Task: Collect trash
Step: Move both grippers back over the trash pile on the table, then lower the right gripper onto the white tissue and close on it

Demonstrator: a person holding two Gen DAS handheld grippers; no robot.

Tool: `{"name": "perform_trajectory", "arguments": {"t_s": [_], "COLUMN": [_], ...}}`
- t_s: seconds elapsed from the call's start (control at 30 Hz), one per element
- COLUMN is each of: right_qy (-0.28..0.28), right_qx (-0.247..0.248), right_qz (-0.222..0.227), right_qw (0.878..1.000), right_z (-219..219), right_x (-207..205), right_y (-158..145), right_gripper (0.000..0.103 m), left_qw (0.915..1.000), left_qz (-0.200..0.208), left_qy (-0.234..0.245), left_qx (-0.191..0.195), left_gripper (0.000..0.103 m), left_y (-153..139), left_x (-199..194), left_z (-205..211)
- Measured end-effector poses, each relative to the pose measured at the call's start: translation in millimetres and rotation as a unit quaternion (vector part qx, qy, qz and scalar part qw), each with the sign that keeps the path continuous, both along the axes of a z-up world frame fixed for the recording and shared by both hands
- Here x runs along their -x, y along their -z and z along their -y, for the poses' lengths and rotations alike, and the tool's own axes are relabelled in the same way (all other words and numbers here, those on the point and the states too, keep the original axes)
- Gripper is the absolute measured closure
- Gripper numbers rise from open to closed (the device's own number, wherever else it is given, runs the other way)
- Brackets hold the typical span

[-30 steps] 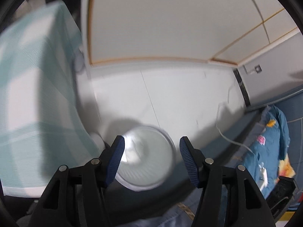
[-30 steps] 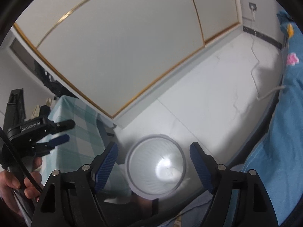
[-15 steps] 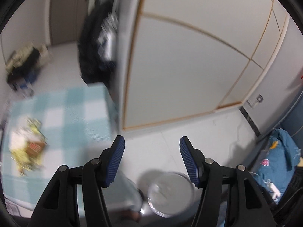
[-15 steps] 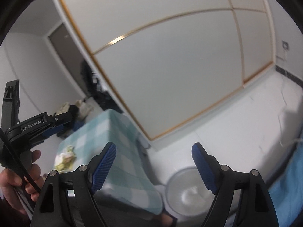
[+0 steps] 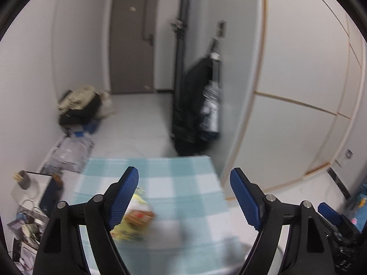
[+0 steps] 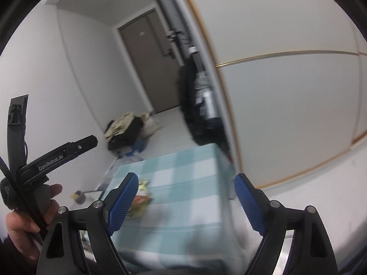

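Observation:
A pile of crumpled yellow and green wrappers (image 5: 135,222) lies on the left part of a table with a teal and white checked cloth (image 5: 183,197). My left gripper (image 5: 184,174) hovers above the table's near side, its jaws opening with nothing between the blue pads. The left pad partly hides the wrappers. In the right wrist view the same wrappers (image 6: 140,197) sit just beyond the left pad of my right gripper (image 6: 187,178), whose jaws are also opening and hold nothing. A hand holds the left gripper (image 6: 68,153) at the left of that view.
A dark coat (image 5: 197,105) hangs at the wardrobe's corner behind the table. Bags and clothes (image 5: 80,105) are piled on the hallway floor before a brown door (image 5: 133,41). A cluttered low stand (image 5: 27,206) is left of the table. White sliding panels (image 5: 298,91) fill the right.
Both views swung up from the white bin on the floor to the table and hallway. The bin left view. The left jaws spread wider, and the right jaws widened slightly.

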State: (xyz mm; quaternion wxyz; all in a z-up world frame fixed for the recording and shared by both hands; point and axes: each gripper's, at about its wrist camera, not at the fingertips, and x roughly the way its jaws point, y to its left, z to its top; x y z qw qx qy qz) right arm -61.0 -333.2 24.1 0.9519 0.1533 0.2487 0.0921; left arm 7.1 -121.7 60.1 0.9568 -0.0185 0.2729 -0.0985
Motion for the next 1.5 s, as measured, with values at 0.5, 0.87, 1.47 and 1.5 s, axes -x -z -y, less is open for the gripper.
{"name": "perform_trajectory", "arguments": {"t_s": [0.5, 0.87, 1.47, 1.5], "right_qy": [-0.081, -0.136, -0.187, -0.188], "right_qx": [0.021, 0.048, 0.1, 0.102], "right_qz": [-0.035, -0.077, -0.132, -0.135], "right_qw": [0.996, 0.987, 0.968, 0.968], "right_z": [-96.6, -147.8, -234.0, -237.2], "right_x": [-66.5, -108.7, -177.0, -179.9], "right_y": [25.0, 50.7, 114.1, 117.0], "right_gripper": [0.013, 0.013, 0.013, 0.013], "left_qw": [0.9947, 0.9866, 0.9769, 0.9759], "left_qz": [-0.047, -0.086, -0.099, -0.1], "left_qy": [-0.087, -0.122, -0.148, -0.151], "left_qx": [0.027, 0.066, 0.118, 0.122], "left_gripper": [0.018, 0.018, 0.019, 0.019], "left_y": [46.5, 91.8, 106.4, 107.1], "left_x": [-34.9, -43.7, -46.4, -46.3], "left_z": [-113.9, -157.4, -200.2, -202.8]}}
